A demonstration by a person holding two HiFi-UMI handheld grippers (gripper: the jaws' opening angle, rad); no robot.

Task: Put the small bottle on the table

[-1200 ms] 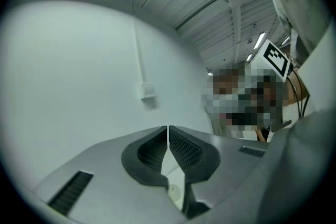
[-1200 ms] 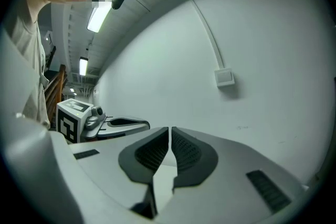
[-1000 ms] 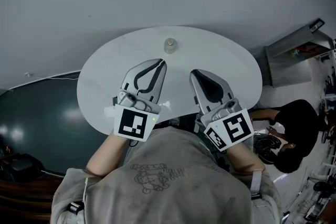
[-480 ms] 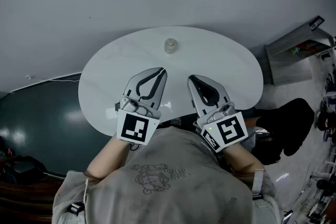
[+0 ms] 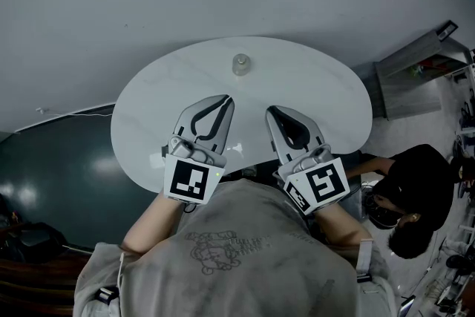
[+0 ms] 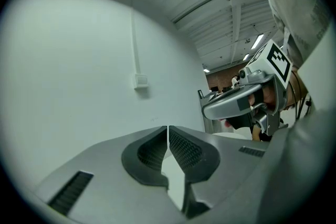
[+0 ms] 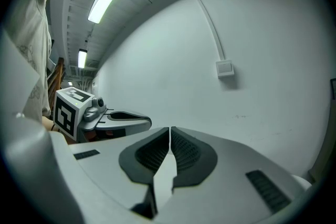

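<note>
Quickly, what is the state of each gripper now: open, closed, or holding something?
Left gripper: closed, jaws together, holding nothing.
Right gripper: closed, jaws together, holding nothing.

Nothing legible anywhere here, no words and no numbers. The cube (image 5: 193,180) on the left gripper (image 5: 225,100) shows only a black-and-white square pattern, and the right gripper (image 5: 272,110) carries the same kind of pattern, no letters. There's a faint printed design on the person's grey shirt (image 5: 223,252), too dim to read.
</note>
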